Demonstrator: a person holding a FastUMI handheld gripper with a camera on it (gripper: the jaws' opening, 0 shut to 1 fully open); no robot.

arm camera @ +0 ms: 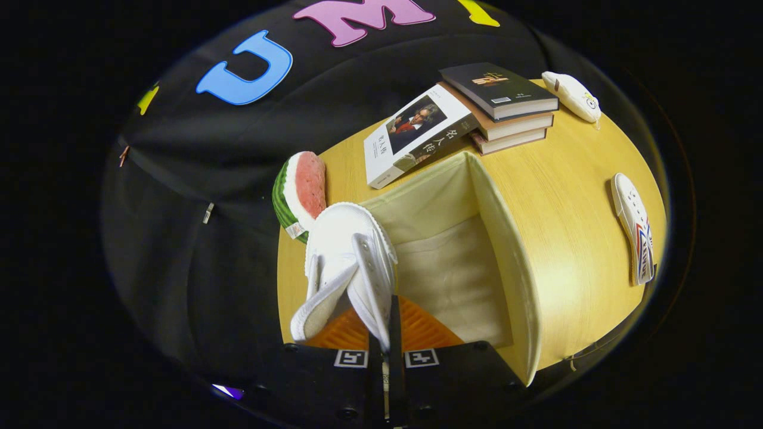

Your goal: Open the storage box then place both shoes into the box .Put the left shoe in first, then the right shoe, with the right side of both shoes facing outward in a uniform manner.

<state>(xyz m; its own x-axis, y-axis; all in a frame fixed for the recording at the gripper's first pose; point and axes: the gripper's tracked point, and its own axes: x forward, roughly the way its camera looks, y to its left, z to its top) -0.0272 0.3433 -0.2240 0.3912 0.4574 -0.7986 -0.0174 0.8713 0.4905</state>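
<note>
Gripper [386, 333] was clamped tight on the edge of a white shoe [346, 262], both fingers pinching the collar or side wall, so the shoe hung toe-up in front of the camera, right over the near-left corner of the open box [506, 262]. Since the other shoe [635, 235] was lying on the table [572, 196] well off to the right, I'd guess this was the first one going in.

To do it well I'd have lowered it slowly and kept the pinch until the sole sat on the box floor, because a grip that thin on soft canvas looked like it could twist. Worth checking which side faced out before letting go.

Texture-wise: the shoe was white canvas with a ribbed rubber rim, floppy-looking. The box was cream fabric, soft walls, squared-off shape, plus something orange and ridged at the near edge; couldn't tell what. Beyond it sat a watermelon slice [303, 193], a stack of books [501, 107] and a smooth wood-grain tabletop.
</note>
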